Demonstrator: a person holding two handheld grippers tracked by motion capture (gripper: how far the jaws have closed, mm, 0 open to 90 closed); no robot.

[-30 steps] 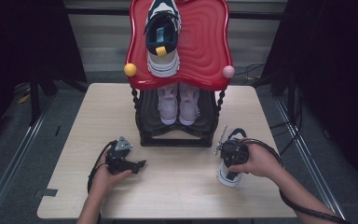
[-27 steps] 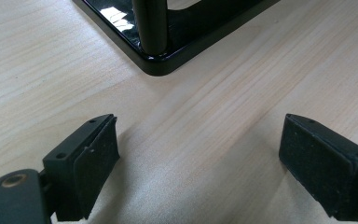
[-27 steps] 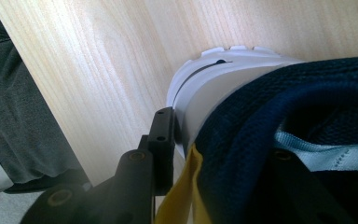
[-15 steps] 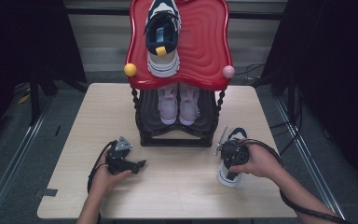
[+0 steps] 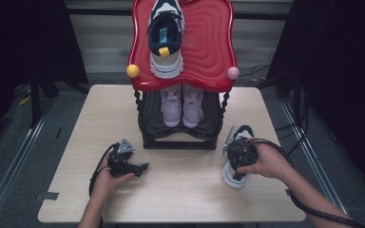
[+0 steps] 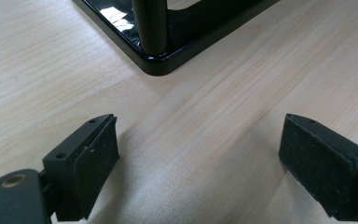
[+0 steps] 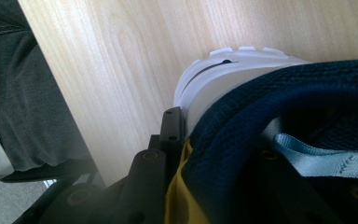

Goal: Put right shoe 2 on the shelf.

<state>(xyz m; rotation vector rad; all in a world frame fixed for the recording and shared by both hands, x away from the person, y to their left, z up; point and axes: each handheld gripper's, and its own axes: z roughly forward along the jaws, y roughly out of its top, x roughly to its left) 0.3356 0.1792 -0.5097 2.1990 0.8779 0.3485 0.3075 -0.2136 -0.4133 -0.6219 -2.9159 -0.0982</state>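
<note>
Currently, the navy-and-white sneaker (image 5: 236, 164) is located on the bench (image 5: 185, 194), right of the black shoe rack (image 5: 145, 137); its heel collar is clamped by the right tongs (image 5: 229, 153), just closed. The left tongs (image 5: 140, 168) are held released above bare wood.

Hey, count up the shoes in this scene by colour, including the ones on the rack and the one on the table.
Navy and white sneakers: 2, one on the red top shelf and one on the table.
Pink sneakers: 2, side by side on the rack's lower shelf.
Total: 4 shoes.
</note>
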